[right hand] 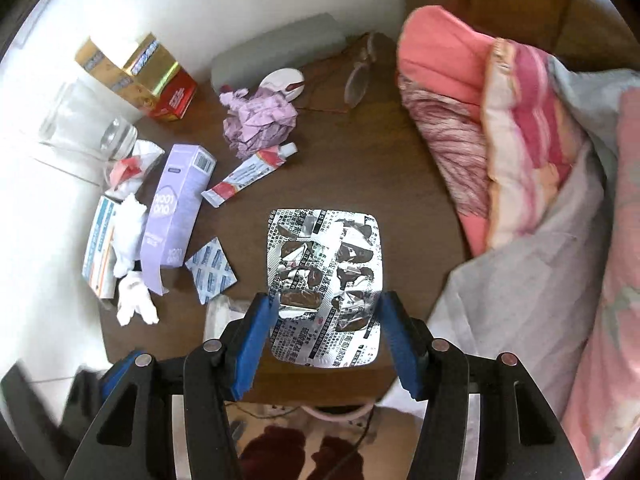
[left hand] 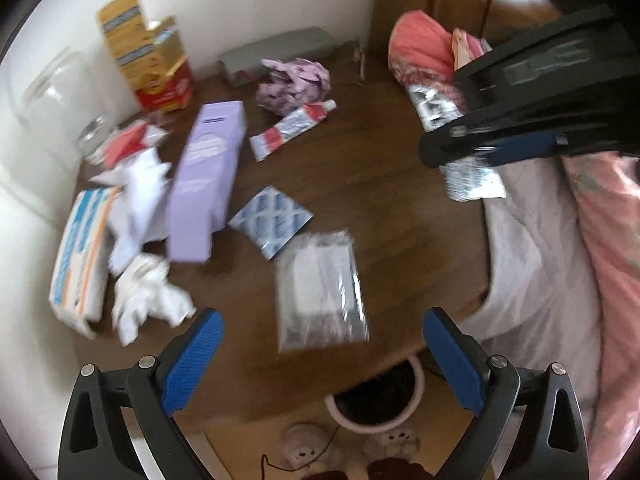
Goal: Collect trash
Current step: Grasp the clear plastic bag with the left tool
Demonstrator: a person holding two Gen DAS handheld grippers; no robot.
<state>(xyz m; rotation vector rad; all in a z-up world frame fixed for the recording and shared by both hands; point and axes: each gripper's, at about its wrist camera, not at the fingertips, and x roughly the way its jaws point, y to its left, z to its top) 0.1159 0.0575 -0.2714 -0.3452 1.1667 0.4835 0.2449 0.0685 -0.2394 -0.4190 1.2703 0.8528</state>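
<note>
My right gripper (right hand: 326, 300) is shut on a silver blister pack (right hand: 324, 280), its blue pads pressing the pack's two side edges above the brown table (right hand: 360, 152). In the left wrist view the same gripper (left hand: 452, 148) hangs at the upper right with the blister pack (left hand: 472, 178) under it. My left gripper (left hand: 322, 320) is open over a clear plastic packet (left hand: 320, 288), with nothing between its pads. Lying on the table are a blue sachet (left hand: 272, 220), a purple box (left hand: 208, 176), crumpled white tissue (left hand: 148, 300), a tube (left hand: 292, 128) and crumpled purple paper (left hand: 296, 84).
A pink-rimmed bin (left hand: 376, 400) sits on the floor below the table's front edge. Pink and grey bedding (left hand: 560, 260) lies along the right side. A glass jar (left hand: 60, 92), gold and red boxes (left hand: 148, 52), a grey case (left hand: 276, 52) and spectacles (right hand: 360, 72) stand near the wall.
</note>
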